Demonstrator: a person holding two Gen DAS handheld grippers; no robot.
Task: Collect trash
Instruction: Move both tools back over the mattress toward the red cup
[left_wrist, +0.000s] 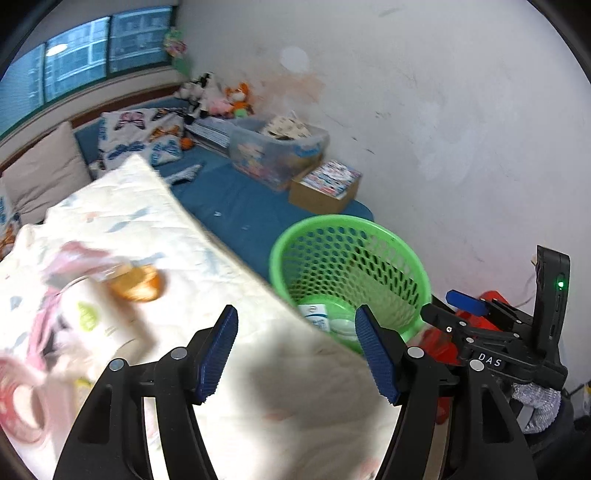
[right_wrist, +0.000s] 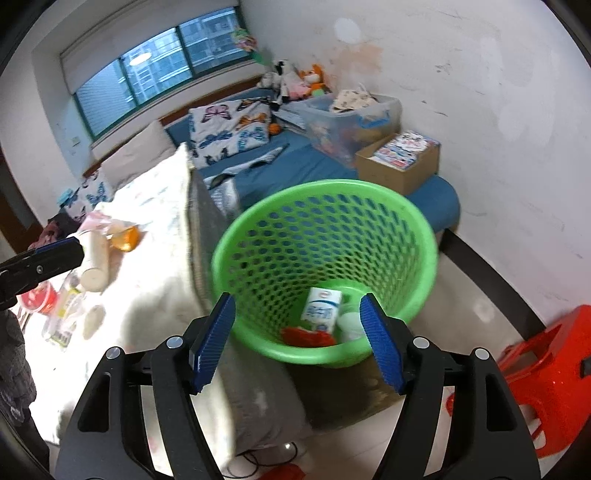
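A green mesh basket (right_wrist: 295, 236) stands on the floor beside the bed. In it lie a white and blue milk carton (right_wrist: 321, 308), a red wrapper (right_wrist: 306, 336) and a white cup (right_wrist: 349, 325). My right gripper (right_wrist: 299, 339) hangs open just above the basket's near rim, nothing between its blue pads. My left gripper (left_wrist: 299, 350) is open and empty over the edge of the white quilt (left_wrist: 155, 229), left of the basket (left_wrist: 332, 251). On the quilt lie a cream bottle (right_wrist: 96, 262), an orange packet (right_wrist: 125, 238) and clear wrappers, blurred in the left wrist view.
A red plastic stool (right_wrist: 546, 380) stands on the floor at the right. On the blue mattress (right_wrist: 295, 162) behind the basket sit a cardboard box of booklets (right_wrist: 402, 158) and a clear storage bin (right_wrist: 354, 114). Pillows and soft toys lie toward the window. The white wall runs close on the right.
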